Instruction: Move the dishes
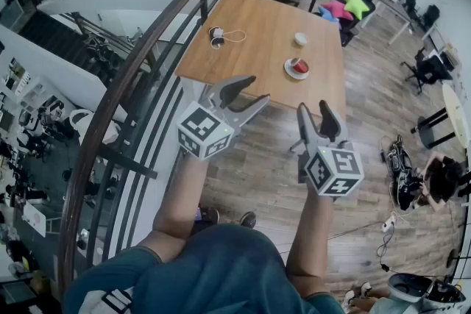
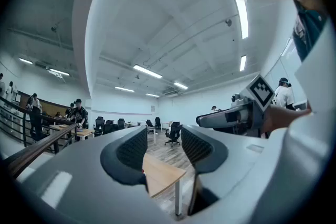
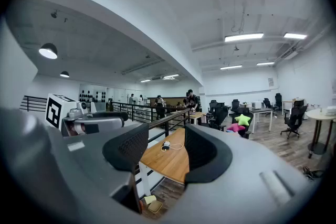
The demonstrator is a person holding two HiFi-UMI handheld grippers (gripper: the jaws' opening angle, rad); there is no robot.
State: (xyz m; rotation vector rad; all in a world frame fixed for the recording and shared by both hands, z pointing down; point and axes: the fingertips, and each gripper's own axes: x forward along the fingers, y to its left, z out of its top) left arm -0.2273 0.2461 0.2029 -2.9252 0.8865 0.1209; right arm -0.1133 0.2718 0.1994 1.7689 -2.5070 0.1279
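Observation:
A wooden table [image 1: 257,48] stands ahead of me. On its right part sit a red cup on a white saucer [image 1: 297,68] and, farther back, a small white cup [image 1: 301,38]. My left gripper [image 1: 252,90] hovers short of the table's near edge, open and empty. My right gripper [image 1: 316,114] is held over the floor beside it, also open with nothing between its fingers. The left gripper view shows only the table's corner [image 2: 160,176] past the open left gripper [image 2: 163,147]. In the right gripper view the table top [image 3: 170,160] lies beyond the open right gripper [image 3: 167,147].
A white device with a cable [image 1: 215,34] lies at the table's far left. A dark railing [image 1: 147,62] runs along the table's left side over a drop. Office chairs and star cushions [image 1: 346,5] stand behind; a person [image 1: 441,180] sits at the right.

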